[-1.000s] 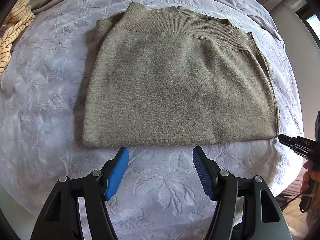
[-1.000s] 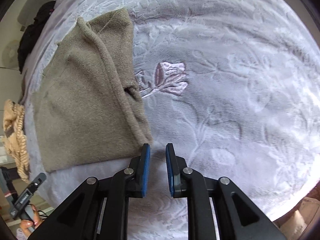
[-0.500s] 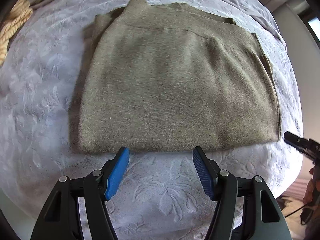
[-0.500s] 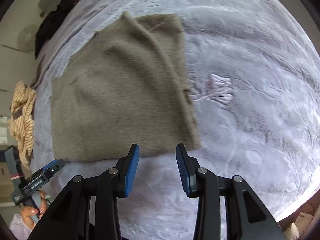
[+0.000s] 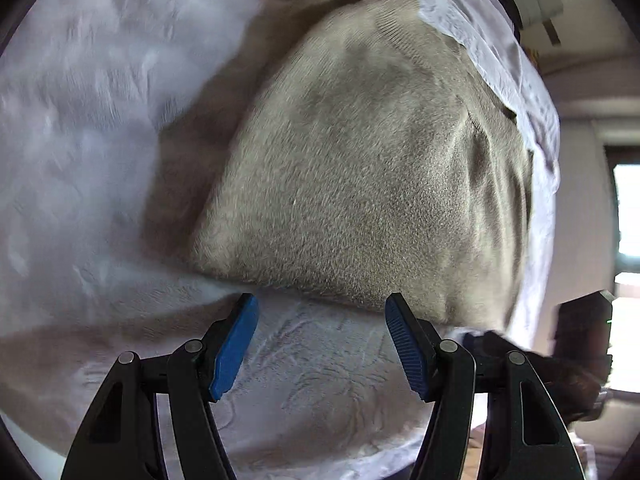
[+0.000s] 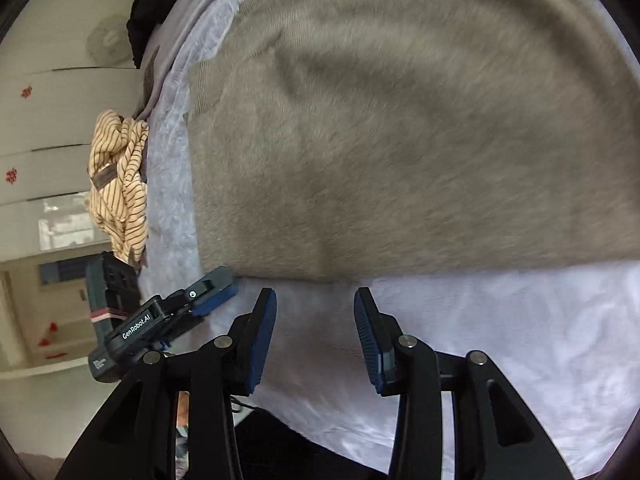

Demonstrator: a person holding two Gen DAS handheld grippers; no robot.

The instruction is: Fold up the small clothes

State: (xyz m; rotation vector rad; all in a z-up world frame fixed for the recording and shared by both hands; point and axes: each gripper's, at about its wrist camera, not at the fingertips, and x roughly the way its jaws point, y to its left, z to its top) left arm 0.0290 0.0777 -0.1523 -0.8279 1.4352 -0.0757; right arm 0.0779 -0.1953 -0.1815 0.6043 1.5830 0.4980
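An olive-grey knit sweater [image 5: 372, 168] lies folded flat on a pale embossed bedspread [image 5: 80, 140]. It also fills the upper part of the right wrist view [image 6: 400, 140]. My left gripper [image 5: 320, 320] is open, its blue pads just short of the sweater's near edge, close to the left corner. My right gripper [image 6: 316, 316] is open and empty, its tips just short of the same near edge. The left gripper also shows in the right wrist view [image 6: 208, 296], at the sweater's near left corner.
A striped cream garment [image 6: 120, 176] lies bunched at the bed's far left side. Dark clothes [image 6: 152, 0] sit beyond it. The bed's edge [image 6: 280, 408] runs just below my right gripper. A window [image 5: 624, 216] is at the right.
Both grippers have moved in close to the sweater's near edge. The right gripper has opened wider and swung left. The left view has tilted and blurred.
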